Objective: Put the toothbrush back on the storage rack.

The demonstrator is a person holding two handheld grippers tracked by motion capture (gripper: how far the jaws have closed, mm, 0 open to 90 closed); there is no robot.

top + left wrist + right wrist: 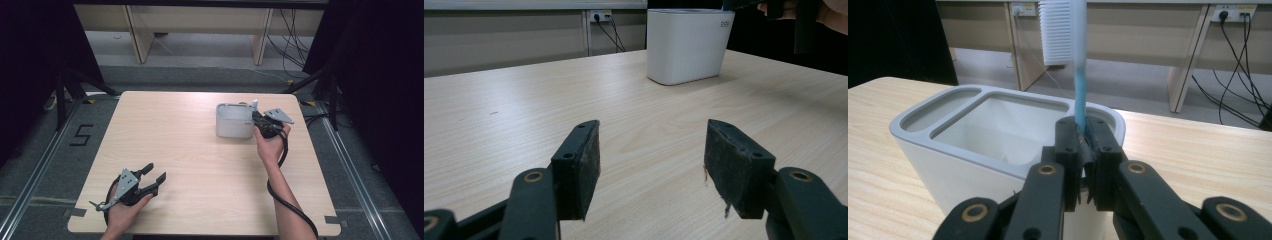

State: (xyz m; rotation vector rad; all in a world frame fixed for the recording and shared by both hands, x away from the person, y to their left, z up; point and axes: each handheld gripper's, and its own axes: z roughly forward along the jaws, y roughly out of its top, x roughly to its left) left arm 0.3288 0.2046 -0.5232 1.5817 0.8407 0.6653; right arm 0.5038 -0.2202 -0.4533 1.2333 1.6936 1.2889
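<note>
A white holder cup [234,121] with a grey rim stands on the right half of the table; it also shows as a white holder cup [687,44] and a white holder cup [993,135]. My right gripper [257,118] sits at the cup's right side, shut on a toothbrush [1075,60] with a blue handle and white bristles. The toothbrush [255,105] stands upright, head up, over the cup's right end. My left gripper [154,173] rests near the table's front left corner. Its jaws stand wide open with nothing between the pads [584,165].
The wooden table [200,165] ends close in front of the left hand. Beyond its far edge are table legs [141,35] and cables [292,45] on the floor. Dark stands flank both sides. A wall socket [1023,8] with cables sits behind.
</note>
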